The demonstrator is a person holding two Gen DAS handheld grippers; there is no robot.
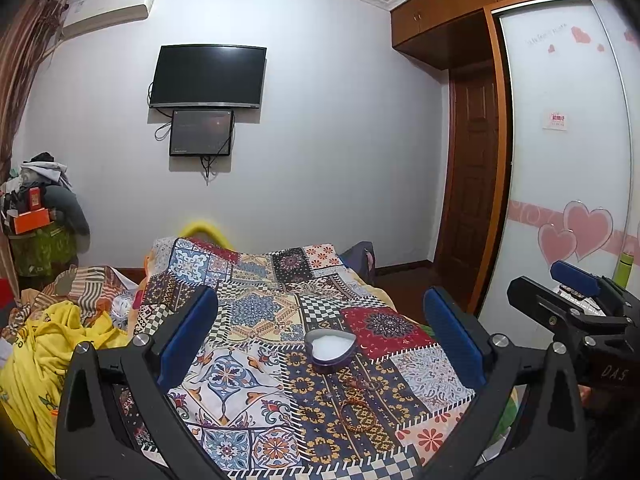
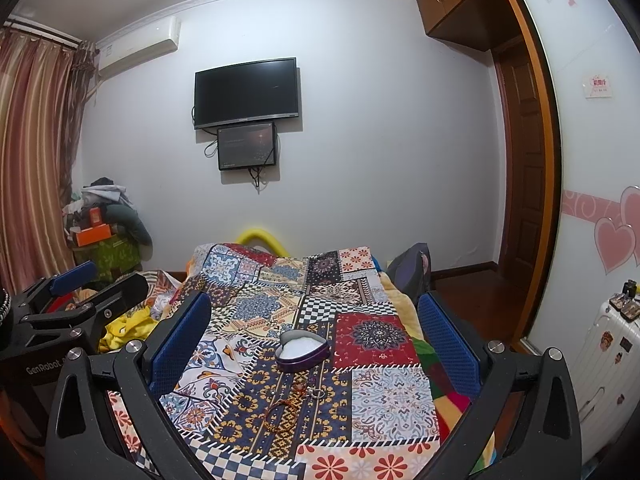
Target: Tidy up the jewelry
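Beaded bracelet (image 1: 357,414) lies nearest us on patchwork quilt (image 1: 248,316). Heart-shaped tin (image 1: 330,350) at twelve o'clock beyond it, between our fingers. Left gripper (image 1: 320,340) and right gripper (image 2: 316,344) both spread wide, holding nothing.

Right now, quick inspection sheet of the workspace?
Surface: patchwork cloth over the bed.
Job's things: heart-shaped box, open, white lining; bracelet and ring on the cloth in front of it.
Clutter: yellow fabric heaped at left.
Tools: left tool and right tool open, holding nothing.
Cables: dangling under the wall screens.
Surroundings: television, wardrobe, suitcase.
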